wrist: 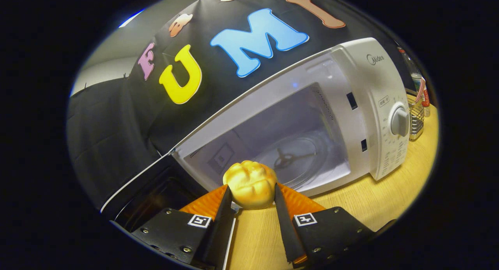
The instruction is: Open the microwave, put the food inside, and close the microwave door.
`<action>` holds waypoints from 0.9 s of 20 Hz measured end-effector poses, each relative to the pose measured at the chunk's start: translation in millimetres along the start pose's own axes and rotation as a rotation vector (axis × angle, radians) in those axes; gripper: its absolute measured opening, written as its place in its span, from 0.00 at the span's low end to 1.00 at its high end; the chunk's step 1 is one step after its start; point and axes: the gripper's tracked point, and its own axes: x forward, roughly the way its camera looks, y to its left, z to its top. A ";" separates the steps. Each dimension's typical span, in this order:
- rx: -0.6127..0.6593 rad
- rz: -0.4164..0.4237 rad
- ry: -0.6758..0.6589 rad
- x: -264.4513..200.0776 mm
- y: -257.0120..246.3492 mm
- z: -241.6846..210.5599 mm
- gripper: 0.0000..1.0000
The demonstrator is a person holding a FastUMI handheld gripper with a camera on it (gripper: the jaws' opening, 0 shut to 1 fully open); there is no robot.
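The hand-held gripper (251, 192) is clamped on the food (250, 184) — a pale yellow, lumpy bun-like piece with a glossy, moulded look — pressed between both orange ribbed fingers (208, 203). Straight ahead and just beyond the fingertips lies the open cavity of the white microwave (366, 79), its glass turntable (296, 155) bare; the door (152, 184) hangs swung out to the left of the fingers. The coming move looks like a short push forward over the sill. A smooth wooden surface (393, 196) carries the microwave — beyond it, right, a wire rack (415, 119).
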 end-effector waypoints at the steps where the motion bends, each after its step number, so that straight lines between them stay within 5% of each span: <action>1: 0.016 -0.018 -0.017 8.2 -1.0 -0.3 0.62; 8: 0.062 -0.136 -0.034 58.6 -13.1 -11.5 0.63; 18: 0.020 -0.177 -0.021 71.9 -29.6 -18.8 0.70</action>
